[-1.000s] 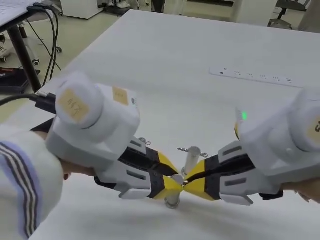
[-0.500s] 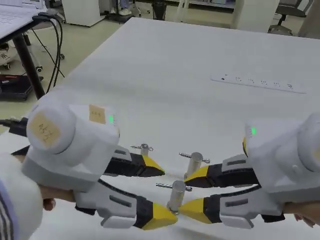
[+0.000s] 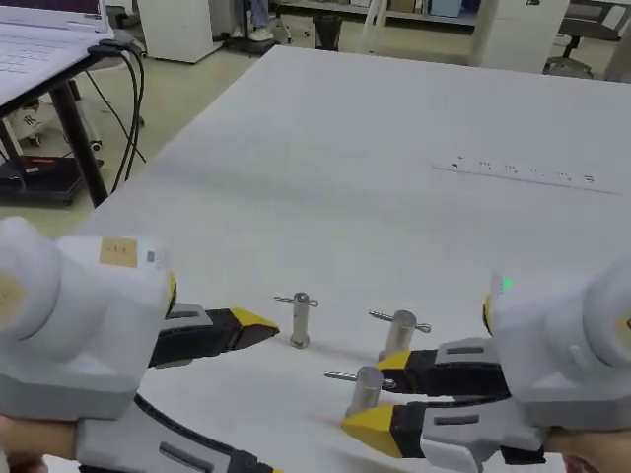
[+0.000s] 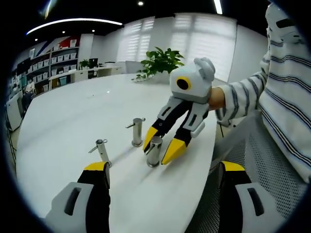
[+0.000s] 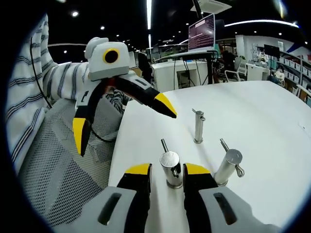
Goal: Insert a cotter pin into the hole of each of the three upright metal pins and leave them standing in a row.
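Three upright metal pins are standing on the white table (image 3: pixel 394 128) at lower centre: left pin (image 3: pixel 300 327), right pin (image 3: pixel 399 337), nearest pin (image 3: pixel 367 379), each carrying a cotter pin (image 3: pixel 284 300). The right gripper (image 3: pixel 367 394) is flanking the nearest pin, jaws apart. The left gripper (image 3: pixel 262 397) is gaping wide at lower left. A power strip (image 3: pixel 518 169) is lying at upper right.

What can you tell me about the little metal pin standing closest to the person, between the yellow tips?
The nearest metal pin is a short, silvery cylinder with a flat top and a wider foot. It stands upright on the white table, nearer the person than the second pin and third pin. A thin cotter pin passes crosswise through it near the top. The right tool has yellow-tipped jaws close on either side; whether they touch it is unclear.
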